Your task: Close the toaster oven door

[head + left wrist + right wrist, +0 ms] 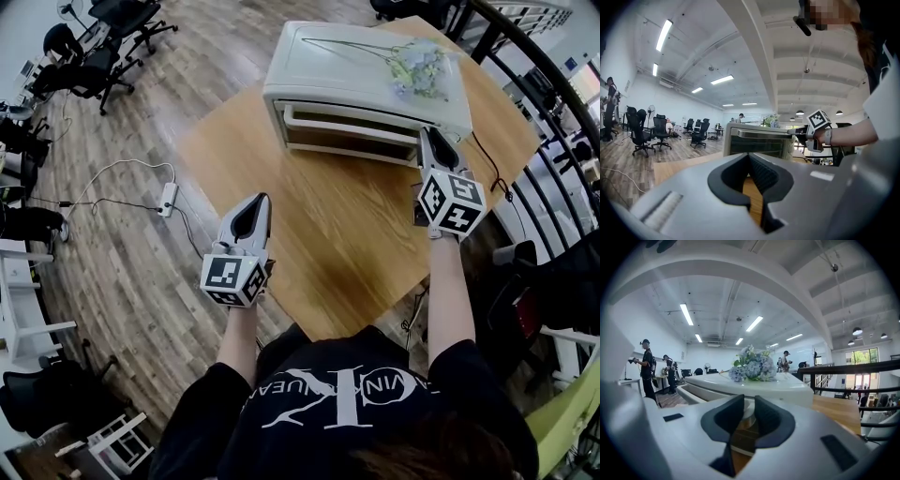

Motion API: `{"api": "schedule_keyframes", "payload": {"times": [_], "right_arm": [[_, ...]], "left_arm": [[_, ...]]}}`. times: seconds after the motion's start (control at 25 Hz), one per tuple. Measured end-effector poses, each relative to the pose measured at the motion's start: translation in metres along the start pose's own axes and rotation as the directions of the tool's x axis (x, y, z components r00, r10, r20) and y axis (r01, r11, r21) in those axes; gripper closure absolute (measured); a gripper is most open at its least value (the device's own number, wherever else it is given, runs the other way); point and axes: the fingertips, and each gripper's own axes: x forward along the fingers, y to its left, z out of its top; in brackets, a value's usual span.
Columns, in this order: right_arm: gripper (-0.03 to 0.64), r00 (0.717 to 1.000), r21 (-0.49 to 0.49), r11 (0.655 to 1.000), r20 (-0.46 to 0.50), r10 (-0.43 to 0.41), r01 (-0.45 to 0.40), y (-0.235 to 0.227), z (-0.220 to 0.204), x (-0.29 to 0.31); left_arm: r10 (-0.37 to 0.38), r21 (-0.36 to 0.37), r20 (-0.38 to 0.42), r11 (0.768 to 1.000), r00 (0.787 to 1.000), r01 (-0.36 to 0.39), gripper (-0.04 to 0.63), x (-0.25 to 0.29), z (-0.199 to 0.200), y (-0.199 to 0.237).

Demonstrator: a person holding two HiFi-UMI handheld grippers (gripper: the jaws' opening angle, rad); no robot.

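A white toaster oven (366, 66) stands at the far side of the wooden table (347, 234). Its door (757, 145) stands upright against the front, with the bar handle (349, 125) along its top. My right gripper (433, 142) is at the oven's front right corner, level with the handle's end; its jaws are a little apart with nothing between them. In the right gripper view the oven top (754, 383) fills the middle just ahead. My left gripper (255, 202) hangs over the table's near left part, well short of the oven, its fingertips together and empty.
A bunch of pale blue flowers (417, 70) lies on the oven top. A black railing (534, 103) curves along the right of the table. Office chairs (103, 47) and a power strip (170, 198) with cables are on the wooden floor to the left.
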Motion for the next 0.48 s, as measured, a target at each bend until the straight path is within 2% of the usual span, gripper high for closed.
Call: {"api": "schedule_keyframes", "payload": {"times": [0.48], "right_arm": [[0.552,1.000,-0.001,1.000,0.007,0.002,-0.002,-0.0030,0.0032,0.0054]], "left_arm": [[0.026,-0.005,-0.001,1.000,1.000,-0.026,0.583,-0.0066,0.0000,0.0050]]}}
